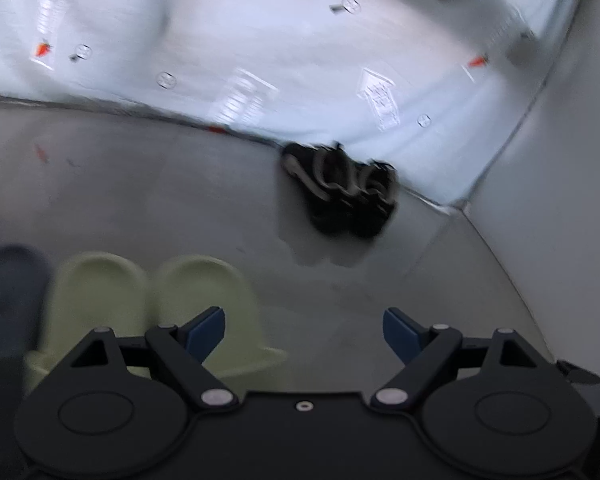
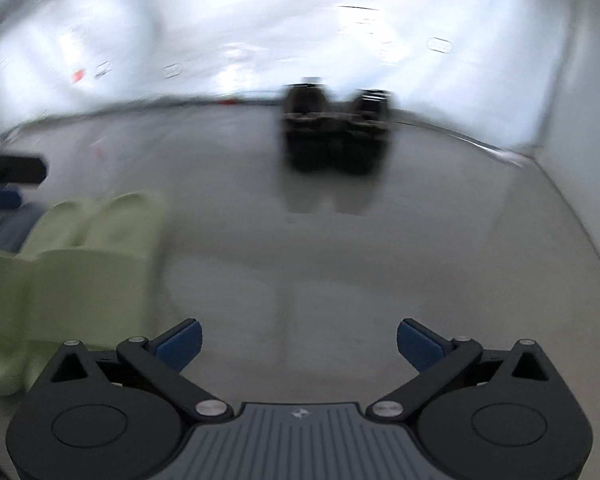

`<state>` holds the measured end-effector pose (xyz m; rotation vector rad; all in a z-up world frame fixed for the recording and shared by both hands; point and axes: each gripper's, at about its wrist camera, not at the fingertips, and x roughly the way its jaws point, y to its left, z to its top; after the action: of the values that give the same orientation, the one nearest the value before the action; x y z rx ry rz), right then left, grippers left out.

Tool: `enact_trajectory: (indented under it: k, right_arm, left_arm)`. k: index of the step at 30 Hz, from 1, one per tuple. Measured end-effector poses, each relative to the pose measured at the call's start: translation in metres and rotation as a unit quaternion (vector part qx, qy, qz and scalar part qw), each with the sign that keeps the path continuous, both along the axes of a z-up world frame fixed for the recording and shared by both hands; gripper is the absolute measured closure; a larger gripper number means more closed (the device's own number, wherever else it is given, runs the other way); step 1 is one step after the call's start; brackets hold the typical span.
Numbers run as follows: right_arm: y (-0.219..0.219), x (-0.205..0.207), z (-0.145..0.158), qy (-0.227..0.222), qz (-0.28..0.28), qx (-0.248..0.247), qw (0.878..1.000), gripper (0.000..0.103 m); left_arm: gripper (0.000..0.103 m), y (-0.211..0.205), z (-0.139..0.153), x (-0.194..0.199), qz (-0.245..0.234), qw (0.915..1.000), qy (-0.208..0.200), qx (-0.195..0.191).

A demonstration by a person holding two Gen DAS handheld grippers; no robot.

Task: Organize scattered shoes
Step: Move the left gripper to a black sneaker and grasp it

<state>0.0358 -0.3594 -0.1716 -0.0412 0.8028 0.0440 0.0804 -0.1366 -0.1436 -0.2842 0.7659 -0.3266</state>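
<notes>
Green slippers paired | black shoes by wall | left gripper spread | right gripper spread, empty

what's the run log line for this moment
left gripper open, empty | right gripper open, empty | green slippers paired | black shoes by wall

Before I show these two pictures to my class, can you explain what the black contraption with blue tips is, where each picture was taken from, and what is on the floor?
Each picture comes from a camera on a hand-held gripper, looking along its two blue-padded fingers. One shows the left gripper, the other the right gripper. Both are open and hold nothing; the right's jaws are opening. On the grey floor lie pale green slippers side by side, nearby. A pair of black shoes sits farther off by the white wall. Everything is motion-blurred.
</notes>
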Motion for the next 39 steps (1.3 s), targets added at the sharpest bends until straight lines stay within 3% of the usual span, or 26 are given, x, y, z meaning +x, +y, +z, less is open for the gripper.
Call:
enact_trajectory:
  k: [5,10,13,16,19,20,25,26,28,30,32,39]
  right_arm:
    - [-0.070,0.006,-0.013,-0.015,-0.052,0.015,0.998,0.000]
    - [-0.109,0.029,-0.024,-0.019,-0.096,0.037,0.994,0.000]
    - [-0.126,0.048,-0.029,-0.025,-0.112,0.046,0.992,0.000]
    - [-0.138,0.079,-0.035,-0.030,-0.122,0.056,0.991,0.000]
    - [-0.151,0.112,-0.043,-0.024,-0.137,0.071,0.988,0.000]
    - [-0.152,0.118,-0.044,-0.022,-0.142,0.079,0.986,0.000]
    - [-0.149,0.133,-0.043,-0.030,-0.151,0.088,0.984,0.000]
    - [-0.148,0.134,-0.045,-0.026,-0.153,0.082,0.985,0.000]
    - [-0.146,0.134,-0.047,-0.018,-0.152,0.076,0.985,0.000]
    - [-0.145,0.136,-0.051,-0.009,-0.151,0.070,0.986,0.000]
    - [-0.145,0.138,-0.054,-0.005,-0.153,0.070,0.986,0.000]
    - [-0.146,0.134,-0.048,-0.020,-0.157,0.064,0.985,0.000]
  left_arm:
    - [0.016,-0.050,-0.002,0.023,-0.004,0.9995,-0.011,0.028]
    - [0.017,-0.064,-0.001,0.058,0.018,0.9995,-0.014,0.021]
    - [0.018,-0.072,-0.001,0.097,0.030,0.9977,-0.031,0.053]
    - [0.019,-0.074,-0.006,0.160,0.048,0.9976,-0.016,0.047]
    - [0.021,-0.081,-0.010,0.195,0.049,0.9962,-0.020,0.069]
    - [0.023,-0.083,-0.013,0.209,0.050,0.9960,-0.016,0.072]
    - [0.062,-0.099,-0.035,0.274,0.041,0.9945,0.017,0.095]
    - [0.064,-0.104,-0.044,0.285,0.036,0.9930,0.030,0.109]
    - [0.073,-0.108,-0.059,0.294,0.043,0.9909,0.041,0.121]
    - [0.072,-0.111,-0.072,0.299,0.055,0.9887,0.046,0.132]
    - [0.082,-0.111,-0.075,0.295,0.067,0.9896,0.047,0.119]
    - [0.082,-0.115,-0.072,0.262,0.051,0.9867,0.063,0.141]
